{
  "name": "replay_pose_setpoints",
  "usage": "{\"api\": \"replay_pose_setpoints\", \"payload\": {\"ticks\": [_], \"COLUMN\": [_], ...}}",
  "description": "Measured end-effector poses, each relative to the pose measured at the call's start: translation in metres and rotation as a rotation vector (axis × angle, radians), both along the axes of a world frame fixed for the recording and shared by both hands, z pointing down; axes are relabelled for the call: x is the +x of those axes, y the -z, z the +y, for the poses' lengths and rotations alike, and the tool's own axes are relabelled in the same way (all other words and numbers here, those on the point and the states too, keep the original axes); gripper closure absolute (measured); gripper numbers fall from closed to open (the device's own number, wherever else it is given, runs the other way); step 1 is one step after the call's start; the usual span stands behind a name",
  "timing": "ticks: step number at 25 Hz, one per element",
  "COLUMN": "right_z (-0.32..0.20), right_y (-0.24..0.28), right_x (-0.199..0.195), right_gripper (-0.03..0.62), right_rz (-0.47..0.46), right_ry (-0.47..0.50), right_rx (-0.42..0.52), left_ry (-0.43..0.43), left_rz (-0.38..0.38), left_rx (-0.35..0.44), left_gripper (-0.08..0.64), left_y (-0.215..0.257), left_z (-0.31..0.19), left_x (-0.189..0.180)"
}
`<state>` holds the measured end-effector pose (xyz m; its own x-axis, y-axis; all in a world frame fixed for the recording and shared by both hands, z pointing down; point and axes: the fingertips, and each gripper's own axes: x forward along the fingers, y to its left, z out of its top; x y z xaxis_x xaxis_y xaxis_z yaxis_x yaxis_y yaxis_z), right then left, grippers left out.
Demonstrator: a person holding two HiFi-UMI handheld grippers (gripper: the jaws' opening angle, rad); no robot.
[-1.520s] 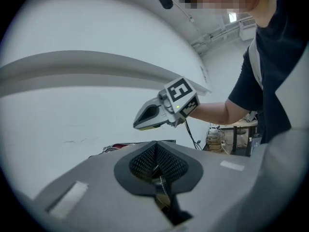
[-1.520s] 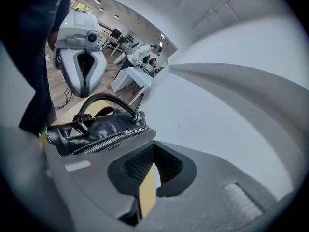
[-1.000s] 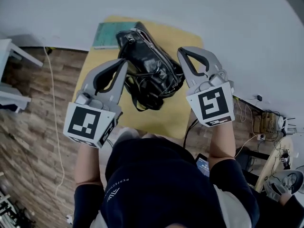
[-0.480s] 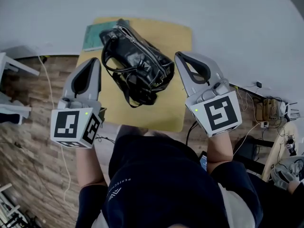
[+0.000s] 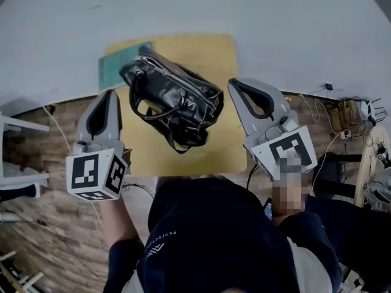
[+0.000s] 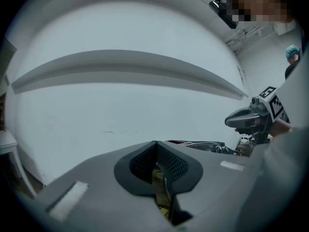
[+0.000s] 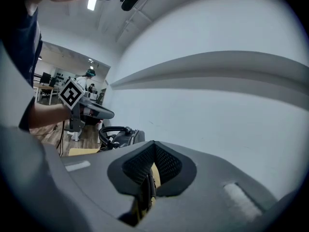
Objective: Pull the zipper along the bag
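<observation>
A black leather bag (image 5: 174, 99) lies on the small yellow table (image 5: 223, 57); its metal zipper (image 5: 186, 83) runs along the top and its straps hang toward me. My left gripper (image 5: 110, 93) is left of the bag, clear of it, jaws shut on nothing. My right gripper (image 5: 234, 83) is at the bag's right end, also apart from it and shut on nothing. In the left gripper view the shut jaws (image 6: 157, 144) point at the wall, with the zipper (image 6: 203, 144) just beyond on the right. In the right gripper view the bag (image 7: 118, 135) lies left of the shut tips (image 7: 153, 143).
A green book (image 5: 110, 72) lies under the bag's far left end. A white wall stands right behind the table. Wood floor surrounds it, with cables and plugs (image 5: 342, 112) at right and white furniture (image 5: 18, 130) at left.
Both grippers have drawn back from the bag, the left one swinging out to the left and off it. The bag stays on the table.
</observation>
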<state>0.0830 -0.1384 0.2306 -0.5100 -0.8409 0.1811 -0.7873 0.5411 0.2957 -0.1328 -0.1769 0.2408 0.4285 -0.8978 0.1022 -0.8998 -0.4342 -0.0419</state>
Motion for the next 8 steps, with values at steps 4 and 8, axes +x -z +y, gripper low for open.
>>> {"api": "replay_pose_setpoints", "payload": {"ticks": [4, 8], "right_z": [-0.013, -0.031], "right_y": [-0.001, -0.007], "right_x": [-0.008, -0.015], "right_gripper": [0.589, 0.589], "right_rz": [-0.037, -0.059], "right_ry": [-0.061, -0.143], "right_rx": [-0.022, -0.033], "left_ry": [-0.072, -0.111], "left_rz": [-0.025, -0.056], "left_rx": [0.006, -0.007], "left_gripper": [0.545, 0.545], "left_y": [0.001, -0.002], "left_z": [-0.017, -0.033], "left_x": [-0.007, -0.027]}}
